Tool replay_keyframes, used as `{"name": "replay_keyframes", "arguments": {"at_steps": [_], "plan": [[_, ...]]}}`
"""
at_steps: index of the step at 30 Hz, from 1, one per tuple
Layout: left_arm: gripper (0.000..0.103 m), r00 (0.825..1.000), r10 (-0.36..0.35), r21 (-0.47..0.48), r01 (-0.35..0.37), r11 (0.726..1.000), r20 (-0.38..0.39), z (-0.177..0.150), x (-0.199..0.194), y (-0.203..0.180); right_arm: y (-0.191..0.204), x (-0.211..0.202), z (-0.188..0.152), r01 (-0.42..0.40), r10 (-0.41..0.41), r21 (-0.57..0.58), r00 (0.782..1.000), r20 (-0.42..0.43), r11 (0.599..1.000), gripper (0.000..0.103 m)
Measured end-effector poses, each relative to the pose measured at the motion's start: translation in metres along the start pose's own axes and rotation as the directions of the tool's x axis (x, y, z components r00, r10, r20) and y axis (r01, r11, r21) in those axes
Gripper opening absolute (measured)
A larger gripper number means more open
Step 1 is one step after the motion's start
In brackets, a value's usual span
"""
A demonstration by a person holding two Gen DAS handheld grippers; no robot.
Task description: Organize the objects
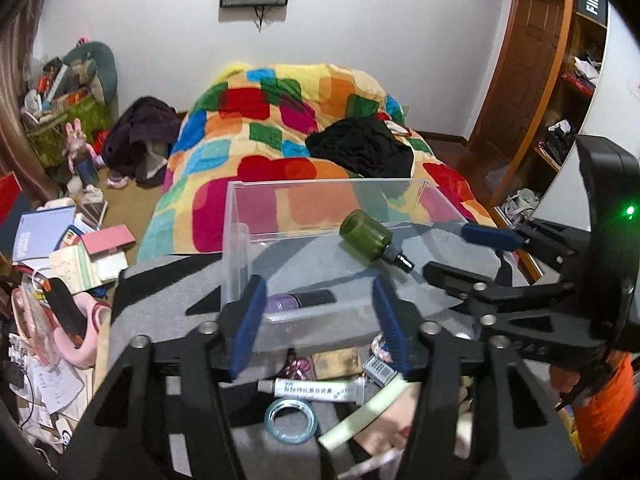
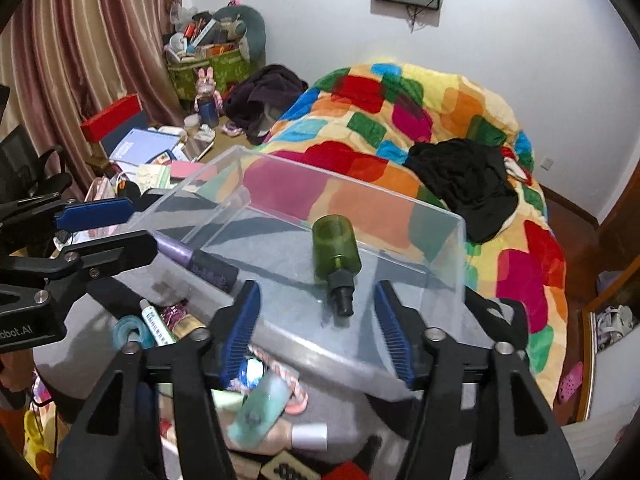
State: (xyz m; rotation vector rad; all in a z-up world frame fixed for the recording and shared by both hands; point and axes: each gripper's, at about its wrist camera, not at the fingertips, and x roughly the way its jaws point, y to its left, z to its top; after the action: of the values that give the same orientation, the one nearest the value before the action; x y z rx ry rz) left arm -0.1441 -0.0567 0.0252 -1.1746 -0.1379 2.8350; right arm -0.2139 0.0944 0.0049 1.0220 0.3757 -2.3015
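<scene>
Lying inside clear bin (image 2: 440, 248), green bottle (image 2: 335, 256); both jaws spread, empty.

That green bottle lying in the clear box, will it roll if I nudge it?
Probably: the green bottle lies on its round side on the clear box's smooth floor. It looks like see-through plastic and seems empty, so likely light. The narrow black nozzle may make it curve.

White letters "FIIO" run vertically on a black box (image 1: 593, 2) on the shelf, far up and right of the left tongs. Printed Chinese characters on the white tube (image 1: 312, 391), just below those tongs, are too small to read. The other tool's black body (image 2: 24, 330), left of the right tongs, reads "obot.AI" (its start cut off).
</scene>
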Motion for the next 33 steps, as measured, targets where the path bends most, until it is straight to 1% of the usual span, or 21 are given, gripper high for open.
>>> {"name": "replay_keyframes", "arguments": {"at_steps": [2,5,11,15,18,20,22,23,25,27,28,30,33], "plan": [[0.071,1.000,0.001,0.001,-0.001,1.000,0.018,-0.009,-0.008,0.002,0.001,-0.011,-0.008,0.019,-0.019,0.001,1.000,0.023,1.000,0.070],[0.077,1.000,0.010,-0.019,-0.009,1.000,0.023,-0.022,-0.014,0.008,0.001,-0.025,-0.021,0.054,-0.055,0.009,0.997,0.050,0.998,0.081],[0.077,0.998,0.061,-0.027,-0.061,0.998,-0.004,-0.046,-0.018,0.017,-0.003,-0.046,-0.053,0.108,-0.112,0.067,0.992,0.061,0.992,0.083],[0.077,0.997,0.067,-0.031,-0.068,0.997,-0.035,-0.064,-0.014,0.022,0.000,-0.057,-0.082,0.108,-0.113,0.110,0.993,0.042,0.988,0.083],[0.077,0.995,0.072,-0.036,-0.075,0.997,-0.071,-0.079,-0.007,0.025,0.006,-0.062,-0.102,0.090,-0.094,0.134,0.995,0.022,0.987,0.083],[0.077,0.992,0.083,-0.038,-0.087,0.995,-0.099,-0.086,0.000,0.026,0.012,-0.062,-0.111,0.096,-0.097,0.128,0.995,0.007,0.987,0.083],[0.077,0.989,0.090,-0.041,-0.096,0.995,-0.114,-0.092,0.003,0.026,0.018,-0.059,-0.120,0.131,-0.130,0.110,0.991,-0.015,0.985,0.083],[0.077,0.989,0.090,-0.044,-0.096,0.994,-0.119,-0.093,0.004,0.026,0.020,-0.058,-0.124,0.147,-0.146,0.103,0.989,-0.026,0.984,0.083],[0.077,0.989,0.089,-0.047,-0.095,0.994,-0.121,-0.096,0.005,0.025,0.023,-0.056,-0.133,0.153,-0.149,0.090,0.988,-0.051,0.984,0.083],[0.077,0.989,0.091,-0.042,-0.097,0.994,-0.120,-0.098,0.005,0.023,0.024,-0.058,-0.141,0.157,-0.152,0.075,0.987,-0.060,0.985,0.083],[0.077,0.988,0.091,-0.039,-0.096,0.995,-0.121,-0.099,0.006,0.022,0.024,-0.060,-0.145,0.171,-0.167,0.061,0.984,-0.061,0.983,0.083],[0.077,0.988,0.086,-0.032,-0.091,0.995,-0.127,-0.101,0.007,0.019,0.022,-0.065,-0.151,0.176,-0.173,0.064,0.983,-0.056,0.982,0.083],[0.077,0.986,0.094,-0.020,-0.098,0.995,-0.140,-0.104,0.011,0.016,0.009,-0.070,-0.158,0.181,-0.174,0.090,0.981,-0.081,0.979,0.083]]}}
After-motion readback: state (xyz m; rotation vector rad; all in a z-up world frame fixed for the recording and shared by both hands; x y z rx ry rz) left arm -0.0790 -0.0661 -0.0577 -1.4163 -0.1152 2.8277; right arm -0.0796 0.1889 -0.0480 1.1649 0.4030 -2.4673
